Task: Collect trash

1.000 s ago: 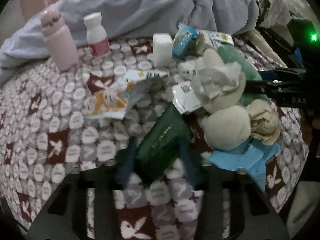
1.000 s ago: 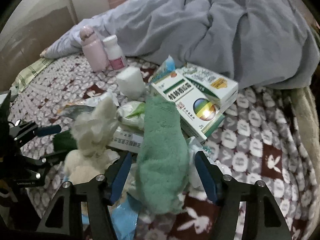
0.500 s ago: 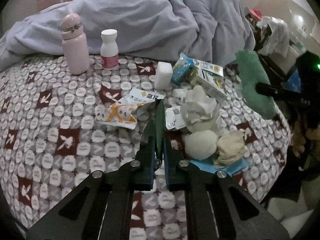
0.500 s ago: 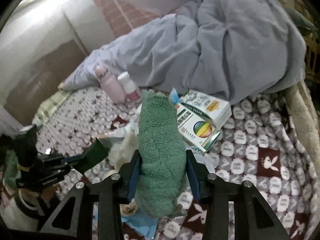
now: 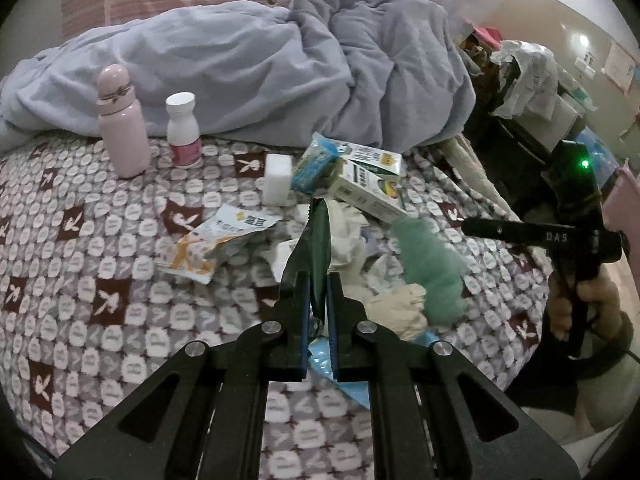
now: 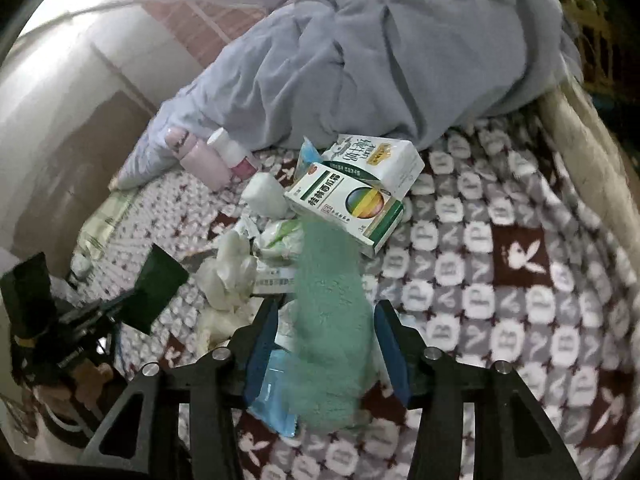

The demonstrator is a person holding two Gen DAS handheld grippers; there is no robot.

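On the rabbit-print fleece blanket (image 5: 100, 304), the left gripper (image 5: 318, 300) pinches a glossy dark-green wrapper (image 5: 316, 252) edge-on above crumpled tissues (image 5: 346, 232), while the right gripper (image 6: 326, 344) stands spread around a fuzzy green sock (image 6: 332, 320).

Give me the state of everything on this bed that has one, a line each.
left gripper: shut on the dark green packet
dark green packet: pinched on edge between the fingers
right gripper: open
green cloth: between the right fingers, unclamped, blurred
pink bottle: upright, lid shut
white pill bottle: upright, capped
medicine boxes: closed, stacked
tissue: crumpled
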